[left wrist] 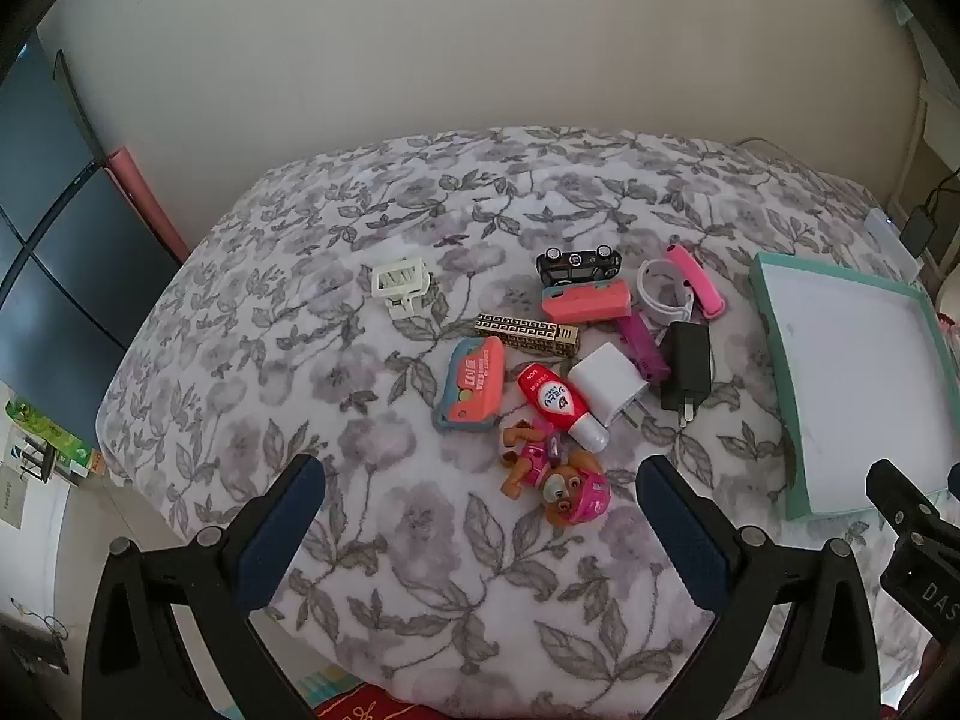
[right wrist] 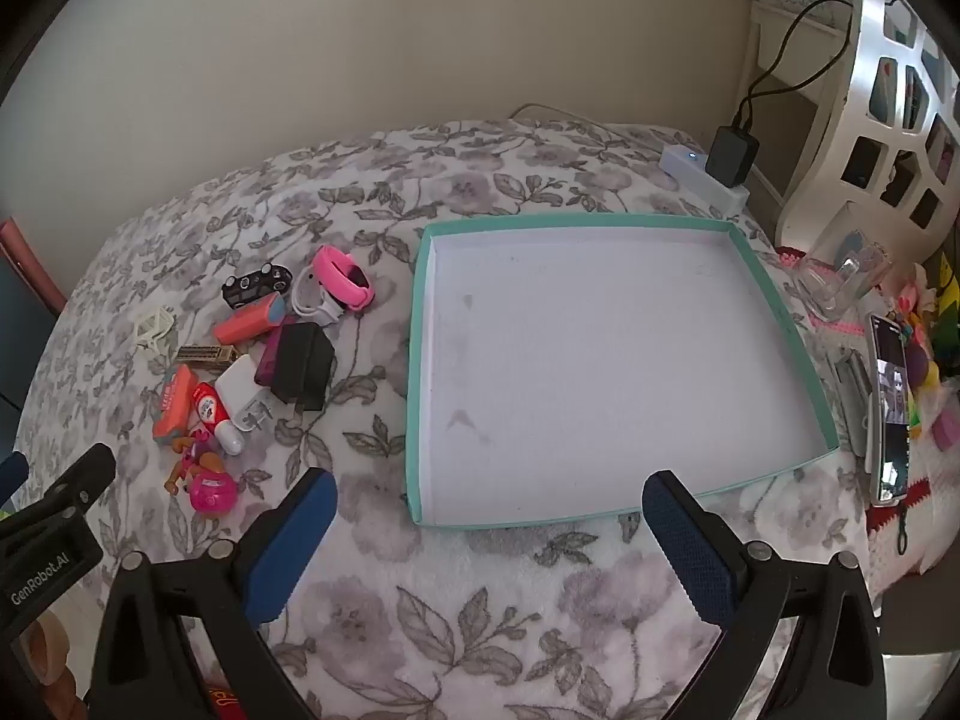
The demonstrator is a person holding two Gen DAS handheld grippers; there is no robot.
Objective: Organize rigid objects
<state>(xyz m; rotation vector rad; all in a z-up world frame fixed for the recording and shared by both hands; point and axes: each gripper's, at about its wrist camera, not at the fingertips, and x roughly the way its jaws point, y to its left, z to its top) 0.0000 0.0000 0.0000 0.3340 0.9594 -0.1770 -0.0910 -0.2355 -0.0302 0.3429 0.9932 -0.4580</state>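
My left gripper (left wrist: 480, 510) tips down over the flowery blanket (left wrist: 372, 396) with its jaws wide apart and nothing in them. Just past it lies the pink puppy toy (left wrist: 555, 477), then a heap of small things. My right gripper (right wrist: 489, 531) tips down too, jaws wide and holding nothing, at the near edge of the green box (right wrist: 420, 324), which has nothing inside.

This looks like a bedroom in a home. A soft flowered blanket (left wrist: 420, 540) covers a bed by a plain wall (left wrist: 420, 48). Toys (left wrist: 558, 480), a phone (right wrist: 891, 414) and a white shelf (right wrist: 888, 90) sit around it.
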